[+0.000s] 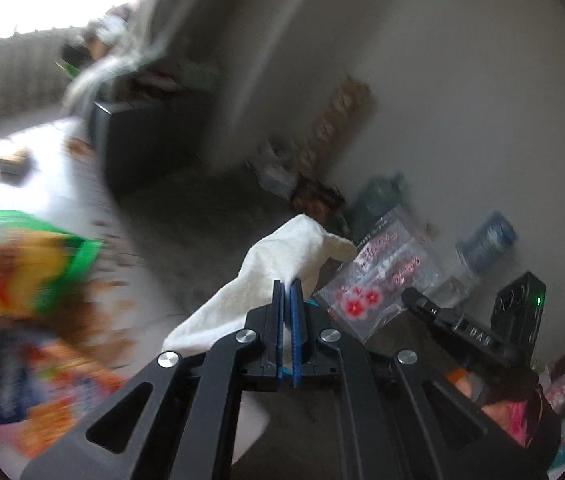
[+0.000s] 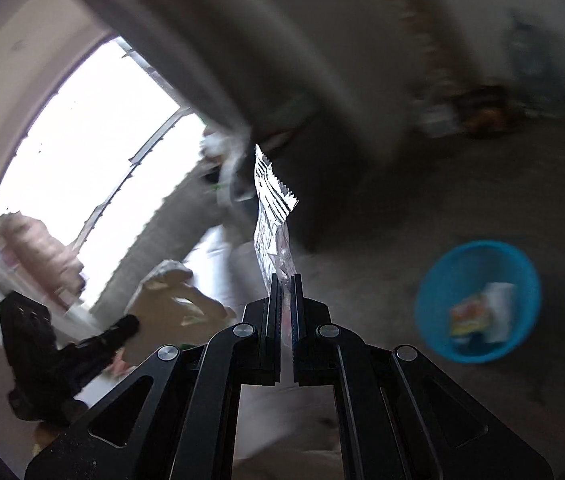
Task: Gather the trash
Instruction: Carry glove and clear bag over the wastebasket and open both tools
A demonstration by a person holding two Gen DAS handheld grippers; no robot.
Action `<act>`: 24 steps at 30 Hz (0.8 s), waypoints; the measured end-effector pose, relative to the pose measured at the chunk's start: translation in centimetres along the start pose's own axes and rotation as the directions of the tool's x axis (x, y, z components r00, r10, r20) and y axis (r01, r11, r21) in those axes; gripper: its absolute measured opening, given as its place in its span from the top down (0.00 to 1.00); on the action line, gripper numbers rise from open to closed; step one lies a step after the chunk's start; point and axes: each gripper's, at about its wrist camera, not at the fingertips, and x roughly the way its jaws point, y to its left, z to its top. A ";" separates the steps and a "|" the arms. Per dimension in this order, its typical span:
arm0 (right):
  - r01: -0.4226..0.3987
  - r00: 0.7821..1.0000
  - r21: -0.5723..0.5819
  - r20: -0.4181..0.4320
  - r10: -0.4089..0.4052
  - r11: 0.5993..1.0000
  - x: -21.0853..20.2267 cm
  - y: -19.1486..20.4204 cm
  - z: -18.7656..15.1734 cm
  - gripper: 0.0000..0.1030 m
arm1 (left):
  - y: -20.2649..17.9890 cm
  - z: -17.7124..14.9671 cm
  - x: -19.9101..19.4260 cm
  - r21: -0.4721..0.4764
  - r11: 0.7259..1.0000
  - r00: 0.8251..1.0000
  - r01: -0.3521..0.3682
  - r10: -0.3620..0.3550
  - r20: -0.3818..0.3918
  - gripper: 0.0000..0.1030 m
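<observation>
The left tool [image 1: 287, 286] is clamped on a white tissue [image 1: 278, 256]; the right tool [image 2: 286, 280] grips a clear wrapper [image 2: 272, 216], with a blue basket [image 2: 478, 300] on the floor to its right

Motion blur smears nearly everything past the fingers. In the left wrist view the colourful packets [image 1: 22, 320] at the left edge are unreadable and cut off by the frame. In the right wrist view the blue basket [image 2: 434, 280] holds what may be wrappers, too blurred to identify. The tissue [image 1: 266, 276] runs behind the clamp.
</observation>
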 end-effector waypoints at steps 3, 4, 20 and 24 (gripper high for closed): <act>0.085 0.996 0.089 -0.021 -0.083 0.992 1.5 -4.4 0.2 0.97 | -2.3 0.6 6.9 0.005 1.000 0.994 -0.008 0.009 -0.108 0.97; 0.119 0.993 0.115 -0.037 -0.116 0.986 2.2 -5.8 0.2 0.97 | -2.8 0.6 9.0 0.009 1.000 0.990 -0.016 0.017 -0.142 0.97; 0.407 0.894 0.327 -0.332 -0.299 0.853 14.1 -22.8 -1.7 0.63 | -5.6 -3.8 32.9 0.016 0.983 0.879 -0.181 0.169 -0.446 0.52; 0.453 0.869 0.354 -0.382 -0.315 0.818 14.4 -24.7 -3.6 0.61 | -5.2 -3.8 31.0 -0.014 0.982 0.888 -0.186 0.162 -0.430 0.39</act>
